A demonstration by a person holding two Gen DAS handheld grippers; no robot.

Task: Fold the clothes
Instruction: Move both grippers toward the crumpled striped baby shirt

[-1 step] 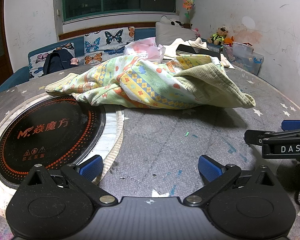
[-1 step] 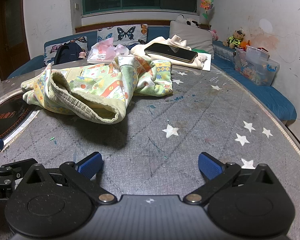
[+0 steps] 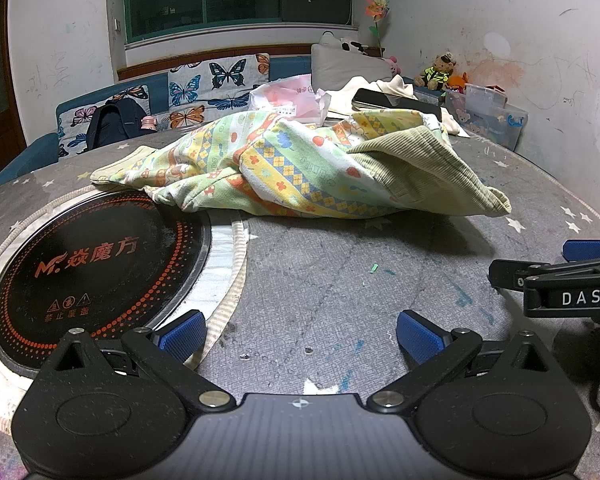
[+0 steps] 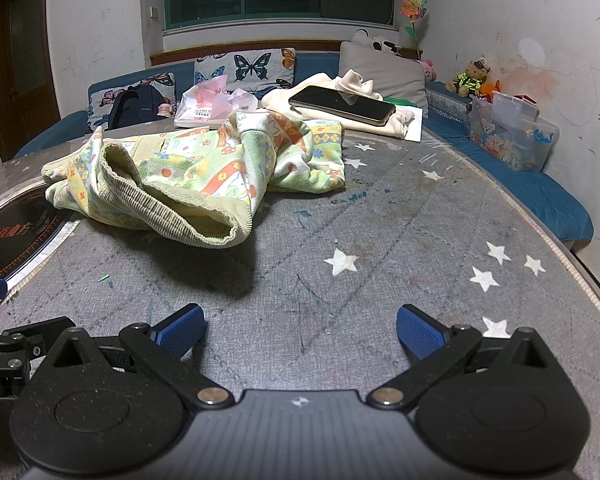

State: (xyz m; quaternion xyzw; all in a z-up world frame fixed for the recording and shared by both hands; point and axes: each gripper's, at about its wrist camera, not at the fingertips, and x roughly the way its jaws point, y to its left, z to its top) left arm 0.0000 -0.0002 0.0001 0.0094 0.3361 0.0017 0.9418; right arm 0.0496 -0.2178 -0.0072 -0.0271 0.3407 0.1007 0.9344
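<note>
We are holding the left tool (image 3: 298,336) and right tool (image 4: 300,334) wide apart, both empty, low over the grey surface (image 4: 380,220). The patterned garment (image 3: 292,168) is lying crumpled ahead, well apart from both, its edge overlapping the black hob (image 3: 96,264). Risks: we are likely pinching several bunched layers at once (the ribbed waistband (image 4: 172,216) is rolled open), or dragging cloth toward the phone (image 4: 342,106) behind.

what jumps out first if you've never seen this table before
A crumpled patterned garment lies in a heap mid-table, its ribbed green hem facing the grippers. Left of it a round black cooktop with orange lettering is set into the table, and behind it a dark phone rests on cream cloth.
</note>
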